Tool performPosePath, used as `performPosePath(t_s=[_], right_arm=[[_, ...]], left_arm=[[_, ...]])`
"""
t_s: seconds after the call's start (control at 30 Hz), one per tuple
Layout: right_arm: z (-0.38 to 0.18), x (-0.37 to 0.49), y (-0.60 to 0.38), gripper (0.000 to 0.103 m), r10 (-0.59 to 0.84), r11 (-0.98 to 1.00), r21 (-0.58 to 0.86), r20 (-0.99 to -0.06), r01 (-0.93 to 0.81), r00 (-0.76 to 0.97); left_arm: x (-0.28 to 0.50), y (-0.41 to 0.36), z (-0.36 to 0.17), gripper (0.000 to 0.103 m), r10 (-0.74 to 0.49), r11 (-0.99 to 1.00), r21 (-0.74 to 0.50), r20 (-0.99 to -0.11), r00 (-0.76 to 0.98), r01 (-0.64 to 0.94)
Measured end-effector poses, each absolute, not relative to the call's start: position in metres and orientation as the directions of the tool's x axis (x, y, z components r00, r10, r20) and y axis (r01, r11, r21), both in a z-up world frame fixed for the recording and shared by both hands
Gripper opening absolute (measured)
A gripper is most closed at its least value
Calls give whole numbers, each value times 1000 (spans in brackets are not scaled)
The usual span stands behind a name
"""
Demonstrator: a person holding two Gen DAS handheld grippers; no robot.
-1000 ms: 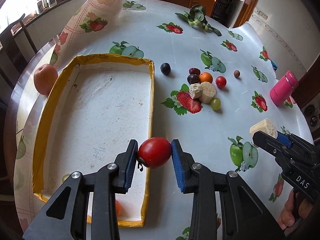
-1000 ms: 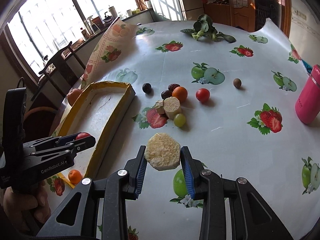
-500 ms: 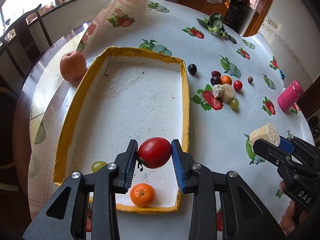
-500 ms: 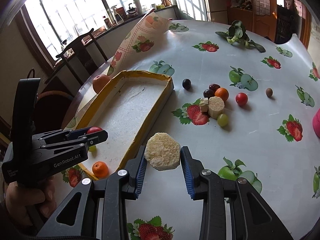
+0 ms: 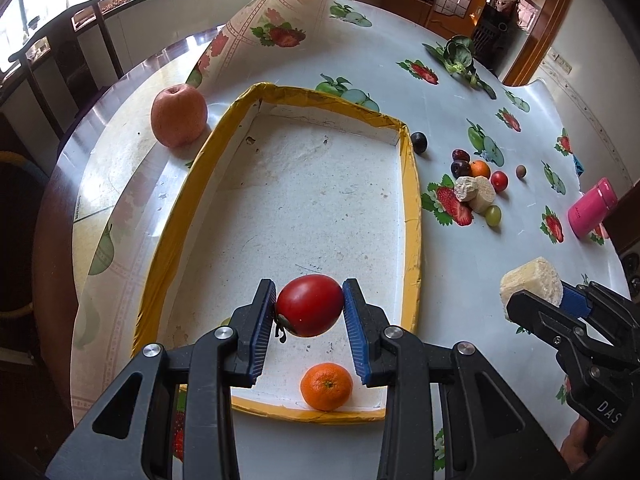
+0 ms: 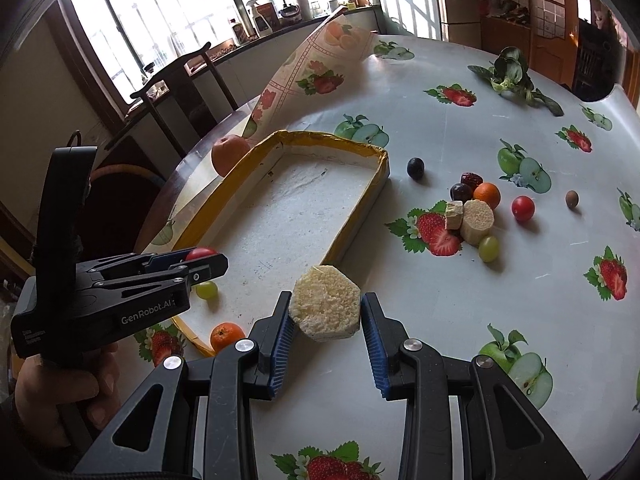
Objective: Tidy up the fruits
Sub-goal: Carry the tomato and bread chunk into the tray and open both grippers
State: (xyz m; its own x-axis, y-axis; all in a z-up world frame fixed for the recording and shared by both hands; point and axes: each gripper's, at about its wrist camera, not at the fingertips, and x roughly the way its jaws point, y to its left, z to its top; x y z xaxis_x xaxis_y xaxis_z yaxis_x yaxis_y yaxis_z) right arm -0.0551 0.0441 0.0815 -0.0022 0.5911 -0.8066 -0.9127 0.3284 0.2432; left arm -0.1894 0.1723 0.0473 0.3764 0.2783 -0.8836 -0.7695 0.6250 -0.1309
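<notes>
The left gripper (image 5: 309,312) was clamped on a smooth, round red tomato (image 5: 310,310), held clear above the near end of the shallow white foam tray with a yellow taped rim (image 5: 414,216). The right gripper (image 6: 326,314) was clenched on a pale, crumbly hexagonal slab (image 6: 325,307), carried over the fruit-printed tablecloth (image 6: 440,280) just outside the tray's right-hand wall.

A small orange mandarin (image 5: 327,386) and a green grape (image 6: 207,290) lay already in the tray's near end, the mandarin almost directly below the tomato. If the tomato were let go from that height, it could be bruised, or bounced against the mandarin and sent rolling. The glossy skin was gripped only at its sides, so a slip could be caused by a quick turn of the wrist.

The slab looked friable, though its material could not be told for certain; crumbs could be shed under a tighter squeeze. The low rim could be caught by the right gripper in crossing, and the light tray shoved.
</notes>
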Motion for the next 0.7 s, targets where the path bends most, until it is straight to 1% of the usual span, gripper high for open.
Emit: performPosePath(t_s=[0.37, 0.53, 0.7], right_arm=[[65, -90, 89, 34, 567, 220, 257, -819, -941, -91], [44, -112, 117, 34, 518, 156, 249, -844, -956, -135], [18, -120, 134, 34, 468, 139, 258, -868, -956, -166]], left_arm=[[-202, 202, 31, 32, 275, 571, -134, -898, 343, -810], [-198, 218, 20, 32, 265, 551, -143, -904, 335, -822], [-196, 227, 6, 32, 251, 538, -142, -914, 319, -831]])
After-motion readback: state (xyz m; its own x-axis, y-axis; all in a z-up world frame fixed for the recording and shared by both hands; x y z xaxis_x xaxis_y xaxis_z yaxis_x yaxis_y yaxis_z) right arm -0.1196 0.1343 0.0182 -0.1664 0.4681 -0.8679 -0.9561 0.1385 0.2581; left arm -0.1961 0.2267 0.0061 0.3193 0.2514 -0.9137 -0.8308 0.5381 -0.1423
